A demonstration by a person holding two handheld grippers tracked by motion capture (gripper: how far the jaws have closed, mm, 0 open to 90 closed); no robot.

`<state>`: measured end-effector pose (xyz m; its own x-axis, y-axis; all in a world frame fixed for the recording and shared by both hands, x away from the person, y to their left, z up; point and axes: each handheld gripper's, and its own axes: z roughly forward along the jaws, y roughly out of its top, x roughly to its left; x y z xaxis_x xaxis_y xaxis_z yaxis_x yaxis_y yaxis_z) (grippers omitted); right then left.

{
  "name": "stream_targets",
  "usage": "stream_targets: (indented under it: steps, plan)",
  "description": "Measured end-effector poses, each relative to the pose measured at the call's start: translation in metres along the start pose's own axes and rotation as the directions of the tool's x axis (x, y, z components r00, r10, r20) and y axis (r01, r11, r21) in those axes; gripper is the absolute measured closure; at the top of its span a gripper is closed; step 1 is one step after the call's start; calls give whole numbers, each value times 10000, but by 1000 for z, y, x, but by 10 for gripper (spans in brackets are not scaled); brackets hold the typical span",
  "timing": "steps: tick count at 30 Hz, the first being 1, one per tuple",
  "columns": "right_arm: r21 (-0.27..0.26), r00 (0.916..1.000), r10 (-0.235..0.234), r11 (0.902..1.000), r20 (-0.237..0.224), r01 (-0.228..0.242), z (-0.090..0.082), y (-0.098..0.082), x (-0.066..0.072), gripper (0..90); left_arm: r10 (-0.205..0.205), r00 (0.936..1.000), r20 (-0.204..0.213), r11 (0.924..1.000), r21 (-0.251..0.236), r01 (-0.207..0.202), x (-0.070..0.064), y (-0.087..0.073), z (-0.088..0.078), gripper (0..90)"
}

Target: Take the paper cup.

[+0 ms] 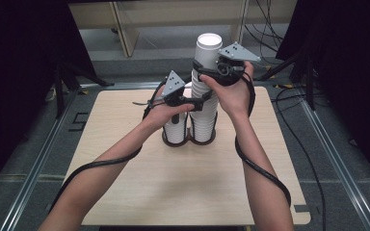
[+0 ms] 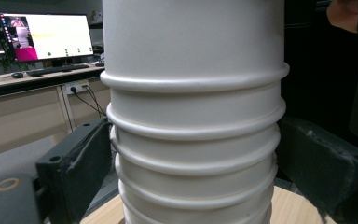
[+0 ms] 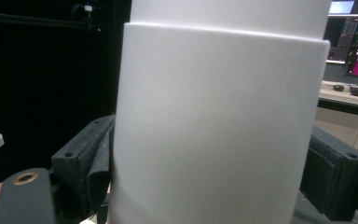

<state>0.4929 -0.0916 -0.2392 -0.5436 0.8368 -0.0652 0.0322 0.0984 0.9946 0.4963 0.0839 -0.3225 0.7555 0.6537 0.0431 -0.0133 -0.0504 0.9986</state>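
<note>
A person is sitting at a light wooden desk (image 1: 139, 192), holding a gripper in each hand and working on a tall stack of white paper cups (image 1: 205, 91). The stack is standing upright near the far middle of the desk, in the right-hand ring of a dark two-ring holder (image 1: 189, 140). A much shorter stack of cups (image 1: 175, 130) is sitting in the left ring, just beside it.

The left gripper (image 1: 200, 102) is reaching in from the left at about the middle of the tall stack. In the left gripper view, the stack (image 2: 193, 121) is standing between its two black jaws, with the rolled rims of nested cups showing one above another. The left jaw is touching the rims and the right jaw is lying against the other side, so the jaws are pinching the stack.

The right gripper (image 1: 207, 71) is sitting higher (near the top of the stack), just under the open mouth of the topmost cup (image 1: 209, 48). In the right gripper view, a smooth cup wall (image 3: 219, 121) is standing between its jaws, and both jaws are pressing against it, gripping that upper cup.

A black cable is trailing from each gripper along the forearms. A lit monitor (image 2: 51, 35) is glowing on a bench in the background.
</note>
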Motion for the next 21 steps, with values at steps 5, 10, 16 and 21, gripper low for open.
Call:
stream_targets:
  steps: [5, 10, 16, 21]
  plan:
    - [-35, 10000, 53, 10000, -3, -53, -1, 1, 0, 161, 62, 10000, -36, 10000, 11, -62, 0, 0, 0, 103]
    - [-162, 9999, 125, 9998, 38, -124, -3, 5, 0, 168, 73, 10000, -49, 10000, 12, -73, -1, 0, -1, 104]
    - [-385, 9996, 264, 9989, 36, -262, -4, 9, 0, 171, 123, 9999, -78, 9999, 78, -123, -1, 1, -1, 104]
    - [-759, 9989, 468, 9960, 49, -463, -5, 17, -1, 173, 216, 9997, -115, 9996, 171, -214, 0, 1, -1, 103]
